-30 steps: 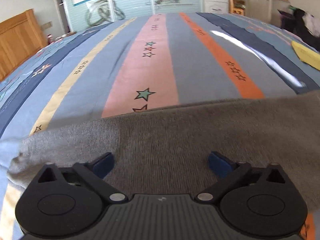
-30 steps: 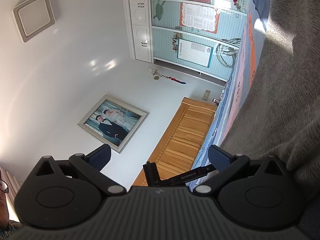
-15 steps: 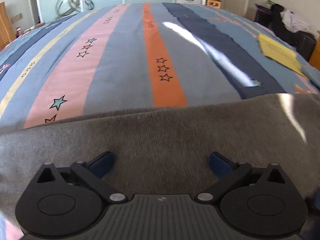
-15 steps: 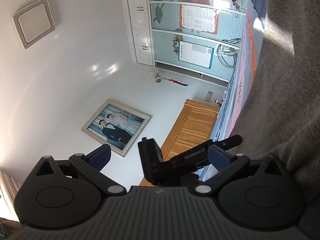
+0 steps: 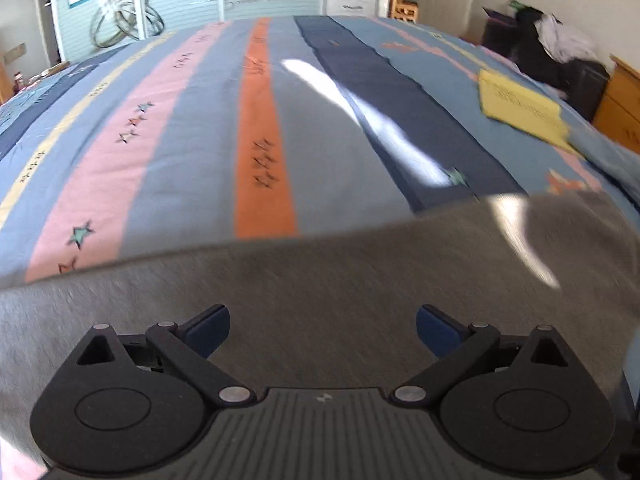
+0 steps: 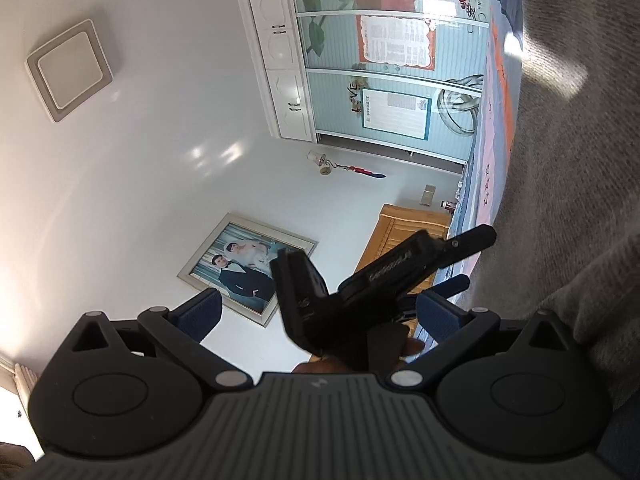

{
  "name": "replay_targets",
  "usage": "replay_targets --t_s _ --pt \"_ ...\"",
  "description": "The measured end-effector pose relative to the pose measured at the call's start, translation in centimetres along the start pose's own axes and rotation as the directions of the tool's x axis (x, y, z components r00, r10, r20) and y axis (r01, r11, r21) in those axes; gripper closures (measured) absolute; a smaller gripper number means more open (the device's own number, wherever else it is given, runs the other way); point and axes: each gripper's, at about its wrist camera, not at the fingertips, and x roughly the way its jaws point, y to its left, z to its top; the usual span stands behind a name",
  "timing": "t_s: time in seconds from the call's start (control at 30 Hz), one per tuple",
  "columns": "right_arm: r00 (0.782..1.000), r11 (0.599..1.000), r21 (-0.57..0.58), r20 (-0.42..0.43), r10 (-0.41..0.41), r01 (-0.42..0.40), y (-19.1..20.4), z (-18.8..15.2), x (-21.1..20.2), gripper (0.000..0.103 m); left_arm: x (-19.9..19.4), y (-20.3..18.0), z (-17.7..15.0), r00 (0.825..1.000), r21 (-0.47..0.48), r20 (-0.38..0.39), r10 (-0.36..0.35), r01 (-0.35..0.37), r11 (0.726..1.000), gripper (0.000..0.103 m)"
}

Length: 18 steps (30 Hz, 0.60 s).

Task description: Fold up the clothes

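A grey knit garment lies flat across the near part of the striped bedspread in the left wrist view. My left gripper hovers just over it, open, with nothing between its blue pads. The right wrist view is rolled on its side and faces the wall and ceiling. There the same grey garment fills the right edge. My right gripper is open and empty. The black body of the left gripper sits in front of it, near the garment's edge.
A folded yellow cloth lies on the bed's far right. Beyond it stand a dark chair piled with clothes and a wooden dresser. A wooden headboard and a wardrobe show in the right wrist view.
My left gripper has slid to the right over the grey garment, bringing the yellow cloth into view. In the right wrist view the left gripper has risen further into the frame.
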Motion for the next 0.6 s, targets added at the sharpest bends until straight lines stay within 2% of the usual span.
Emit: replay_targets --t_s 0.07,0.17,0.23,0.3,0.4,0.43,0.5,0.6 --pt "1.000 1.000 -0.009 0.005 0.009 -0.009 0.5 0.1 -0.2 0.000 0.1 0.1 -0.5 1.000 -0.048 0.003 -0.001 0.001 0.999 0.001" --pt "0.998 0.998 -0.034 0.021 0.058 -0.057 1.4 0.3 -0.7 0.000 1.7 0.2 -1.0 0.997 -0.013 -0.009 0.073 -0.073 0.997 0.000" --pt "0.996 0.994 -0.091 0.062 0.069 -0.064 2.8 1.0 -1.7 0.000 1.9 0.9 -0.9 0.996 -0.043 -0.007 0.093 -0.093 0.995 0.000" --pt "0.991 0.987 -0.155 0.129 -0.020 0.040 3.8 1.7 -2.9 0.000 1.5 1.7 -0.7 0.994 -0.095 -0.007 0.105 -0.105 0.990 0.003" --pt "0.953 0.963 -0.167 0.253 -0.167 0.213 4.4 2.6 -4.6 0.000 -1.3 2.0 -1.5 0.997 -0.163 0.028 0.066 -0.060 0.985 0.005" --pt "0.943 0.946 -0.185 0.253 -0.216 0.266 4.6 3.1 -4.5 0.000 -2.3 1.9 -2.2 0.998 -0.178 0.039 0.056 -0.049 0.983 0.004" --pt "0.918 0.900 -0.233 0.241 -0.314 0.369 4.7 4.1 -4.2 0.000 -4.2 1.9 -3.6 0.997 -0.207 0.058 0.043 -0.030 0.978 0.003" --pt "0.859 0.804 -0.305 0.234 -0.456 0.510 5.0 5.7 -3.7 0.000 -5.2 2.0 -5.6 0.999 -0.221 0.049 0.023 -0.012 0.975 0.003"
